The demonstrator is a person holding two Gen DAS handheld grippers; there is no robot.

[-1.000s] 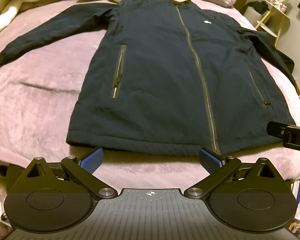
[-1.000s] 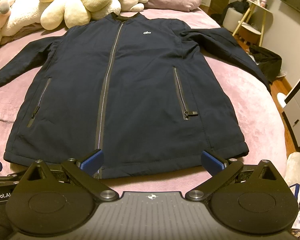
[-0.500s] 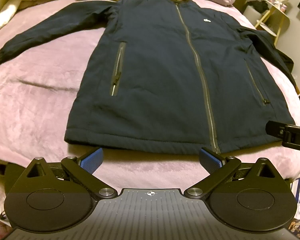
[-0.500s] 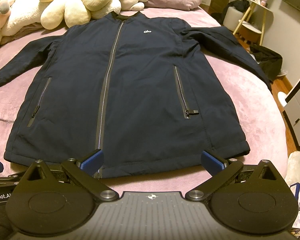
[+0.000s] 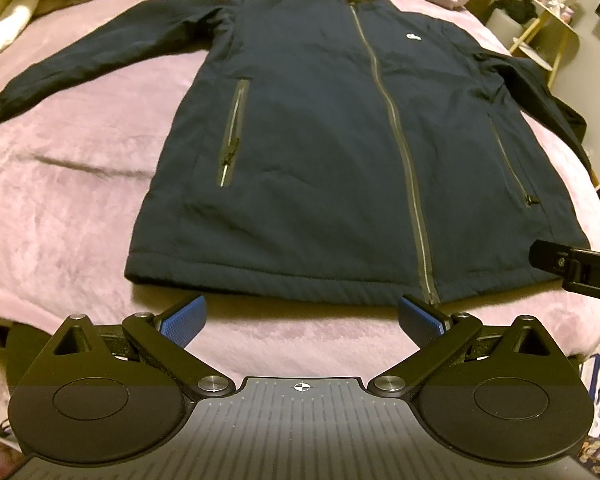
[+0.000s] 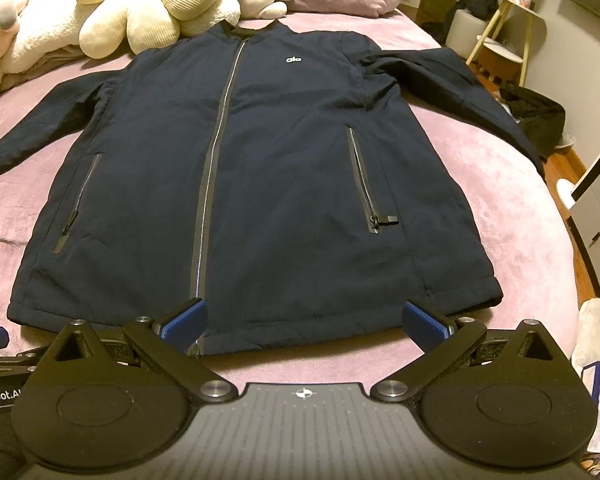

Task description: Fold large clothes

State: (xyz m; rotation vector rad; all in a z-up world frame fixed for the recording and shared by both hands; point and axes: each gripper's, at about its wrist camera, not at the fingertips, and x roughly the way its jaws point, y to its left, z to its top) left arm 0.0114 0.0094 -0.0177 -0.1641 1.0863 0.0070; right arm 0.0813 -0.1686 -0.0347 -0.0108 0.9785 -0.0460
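A dark navy jacket [image 5: 340,152] lies flat and zipped up on the bed [image 5: 80,184], which has a pink blanket; both sleeves are spread outward. The left tongs [image 5: 300,316] are spread wide, grasping nothing, just before the hem. The right tongs [image 6: 302,316] are also released and empty, with their fingertips [image 6: 184,316] over the hem. Plush toys [image 6: 140,12] lie near the collar.

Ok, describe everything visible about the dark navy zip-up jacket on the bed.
The dark navy zip-up jacket lies flat, front up, on the pink plush bedspread. It is zipped shut, with two zipped side pockets, a small white chest logo, both sleeves spread outward and its collar toward the cream plush toys. Neither gripper touches it.
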